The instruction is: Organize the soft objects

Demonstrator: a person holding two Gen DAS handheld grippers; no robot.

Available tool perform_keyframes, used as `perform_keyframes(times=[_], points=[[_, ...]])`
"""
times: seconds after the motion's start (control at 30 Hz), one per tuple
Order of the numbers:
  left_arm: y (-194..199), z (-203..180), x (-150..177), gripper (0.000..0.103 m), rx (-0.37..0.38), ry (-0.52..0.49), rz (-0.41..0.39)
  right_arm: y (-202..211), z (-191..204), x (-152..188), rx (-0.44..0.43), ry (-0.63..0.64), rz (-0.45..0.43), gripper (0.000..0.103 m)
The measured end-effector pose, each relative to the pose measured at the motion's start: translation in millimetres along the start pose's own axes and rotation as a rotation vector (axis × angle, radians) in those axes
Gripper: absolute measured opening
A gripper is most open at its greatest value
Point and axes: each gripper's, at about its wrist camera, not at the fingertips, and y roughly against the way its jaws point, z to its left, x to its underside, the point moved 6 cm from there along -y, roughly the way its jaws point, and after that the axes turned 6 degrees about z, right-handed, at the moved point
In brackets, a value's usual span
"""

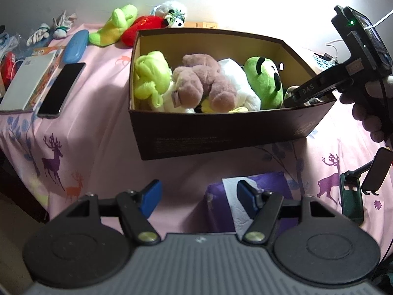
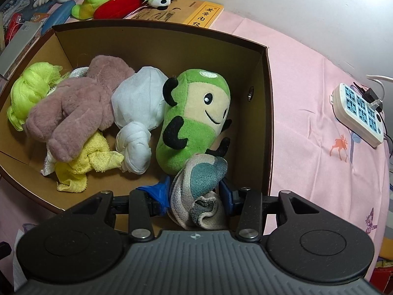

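Note:
A brown cardboard box (image 1: 221,135) stands on the pink bedspread and shows from above in the right wrist view (image 2: 266,103). In it lie a green plush (image 2: 194,120), a mauve plush (image 2: 73,113), a white knotted cloth (image 2: 137,103), a yellow towel (image 2: 81,167) and a lime mesh puff (image 2: 29,91). My right gripper (image 2: 196,191) is shut on a grey and teal rolled cloth (image 2: 201,189), over the box's near right corner. My left gripper (image 1: 199,199) is open and empty, in front of the box.
Behind the box lie a lime plush (image 1: 115,24), a red plush (image 1: 142,29) and a panda plush (image 1: 174,18). A phone (image 1: 61,91), a book (image 1: 27,83) and a blue case (image 1: 76,45) lie at left. A power strip (image 2: 358,113) lies at right.

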Motion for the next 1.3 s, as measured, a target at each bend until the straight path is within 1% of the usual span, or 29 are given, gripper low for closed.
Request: perform_keyframes(times=[0.17,0.4,0.53,0.6,0.9,1.13,1.3], points=[[1,0,-3,0.068,-0.037,-0.006,0.0,6,-4,5,-0.002,-0.012,-0.011,0.028],[1,0,-5,0.069,-0.084,-0.013,0.012,15,-7,10,-0.013,-0.039,-0.05,0.029],[4,0,-8,0.069,-0.096,-0.011,0.008,24,-8,12,-0.009,-0.044,-0.075,0.029],[7,-2,-9,0.069,-0.1,-0.019,-0.001,30,-10,14,-0.005,-0.048,-0.103,0.029],[14,-13,-15,0.069,-0.108,-0.06,-0.023,64,-17,28,-0.05,-0.122,-0.191,0.03],[19,-24,-20,0.069,-0.126,-0.093,-0.048,94,-18,52,-0.114,-0.223,-0.277,0.03],[21,-33,-21,0.069,-0.138,-0.1,-0.052,119,-9,71,-0.136,-0.24,-0.346,0.03]])
